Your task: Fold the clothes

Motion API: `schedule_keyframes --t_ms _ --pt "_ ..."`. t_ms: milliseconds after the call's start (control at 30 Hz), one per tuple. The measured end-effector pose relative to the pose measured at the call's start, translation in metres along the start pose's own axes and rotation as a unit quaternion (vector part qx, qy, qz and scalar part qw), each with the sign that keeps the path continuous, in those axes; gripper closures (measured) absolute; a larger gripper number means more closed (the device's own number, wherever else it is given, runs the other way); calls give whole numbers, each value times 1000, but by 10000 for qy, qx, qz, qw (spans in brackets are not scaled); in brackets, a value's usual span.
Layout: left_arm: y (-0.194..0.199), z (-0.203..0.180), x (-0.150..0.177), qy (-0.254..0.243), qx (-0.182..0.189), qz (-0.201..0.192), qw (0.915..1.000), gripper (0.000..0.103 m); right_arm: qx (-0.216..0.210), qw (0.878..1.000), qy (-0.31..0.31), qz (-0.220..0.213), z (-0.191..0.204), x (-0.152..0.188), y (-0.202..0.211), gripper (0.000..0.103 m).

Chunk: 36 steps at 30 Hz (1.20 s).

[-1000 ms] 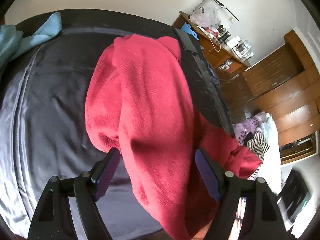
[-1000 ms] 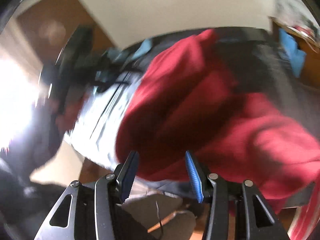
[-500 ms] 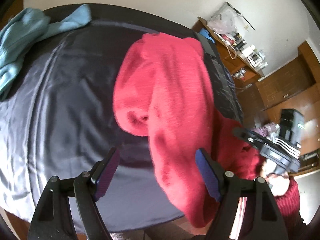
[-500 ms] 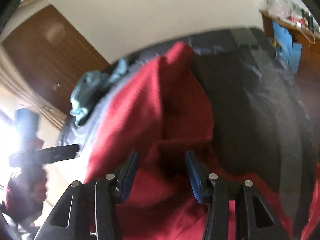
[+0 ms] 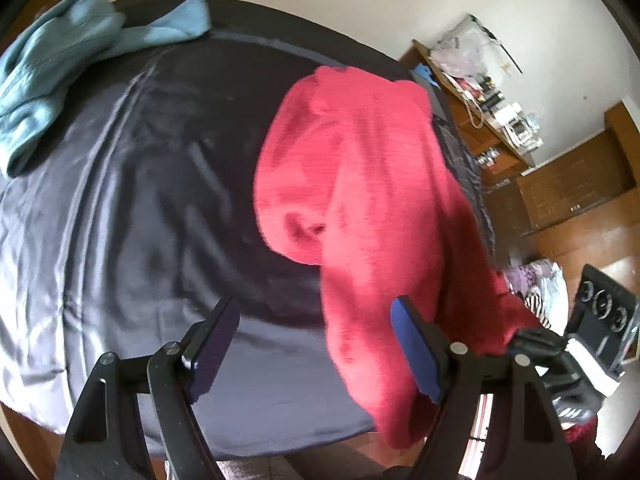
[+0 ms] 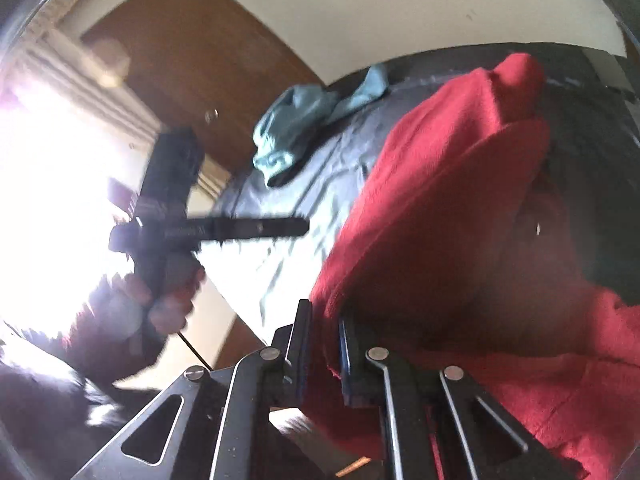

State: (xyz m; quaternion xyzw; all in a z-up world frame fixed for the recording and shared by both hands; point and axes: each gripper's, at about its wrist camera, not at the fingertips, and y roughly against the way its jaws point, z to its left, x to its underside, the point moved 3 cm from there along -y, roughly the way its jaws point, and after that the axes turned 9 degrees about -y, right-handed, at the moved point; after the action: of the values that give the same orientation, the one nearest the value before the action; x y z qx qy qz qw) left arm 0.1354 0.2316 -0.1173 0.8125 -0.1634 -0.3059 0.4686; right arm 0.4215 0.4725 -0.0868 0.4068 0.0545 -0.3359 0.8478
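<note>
Red fleece garment (image 5: 372, 184) lies draped lengthwise over the dark grey bedspread (image 5: 140, 208), its near end spilling off the bed's edge. Left gripper (image 5: 316, 344) hovers above the sheet, jaws spread wide, nothing between them. Right gripper (image 6: 322, 356) is down at the garment's near hem, jaws drawn close with red fabric bunched between them, pinching it as far as the blurred view shows. A light blue garment (image 5: 68, 68) sits crumpled at the far corner.

Daylight is blown out to white glare at the right wrist view's left; both views are motion-blurred; edges are bent by fisheye distortion.
</note>
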Motion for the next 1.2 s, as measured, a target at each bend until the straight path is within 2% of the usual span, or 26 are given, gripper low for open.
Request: schedule_keyframes --t_ms 267,367,467,500,533,733,933,1033,1200 --pt "-12 -9 2 -130 98 214 9996 22 1033 9930 -551 -185 -44 11 5 89" --pt "-19 -11 7 -88 200 344 9992 22 1230 9902 -612 -249 -52 5 9 81" --pt "-28 -16 14 -93 309 496 9982 22 1330 9887 -630 -282 -59 -3 11 69" --pt "-30 -17 16 -98 343 529 9980 22 1345 9884 -652 -276 -62 -6 9 60" --pt "-33 -19 18 -99 383 562 9976 22 1307 9885 -713 -272 -67 -9 7 58" --pt "-40 -25 29 -76 540 698 9961 21 742 9897 -1225 -73 -95 -15 -5 58" --pt "-34 -14 35 98 669 677 9954 20 192 9890 -1465 -20 -92 -22 -9 58" --pt "-35 -9 38 175 734 687 9948 20 118 9885 -1506 122 -95 -21 -11 57" --pt "-36 -11 39 111 783 705 9944 20 438 9886 -1357 486 -102 -15 -26 58"
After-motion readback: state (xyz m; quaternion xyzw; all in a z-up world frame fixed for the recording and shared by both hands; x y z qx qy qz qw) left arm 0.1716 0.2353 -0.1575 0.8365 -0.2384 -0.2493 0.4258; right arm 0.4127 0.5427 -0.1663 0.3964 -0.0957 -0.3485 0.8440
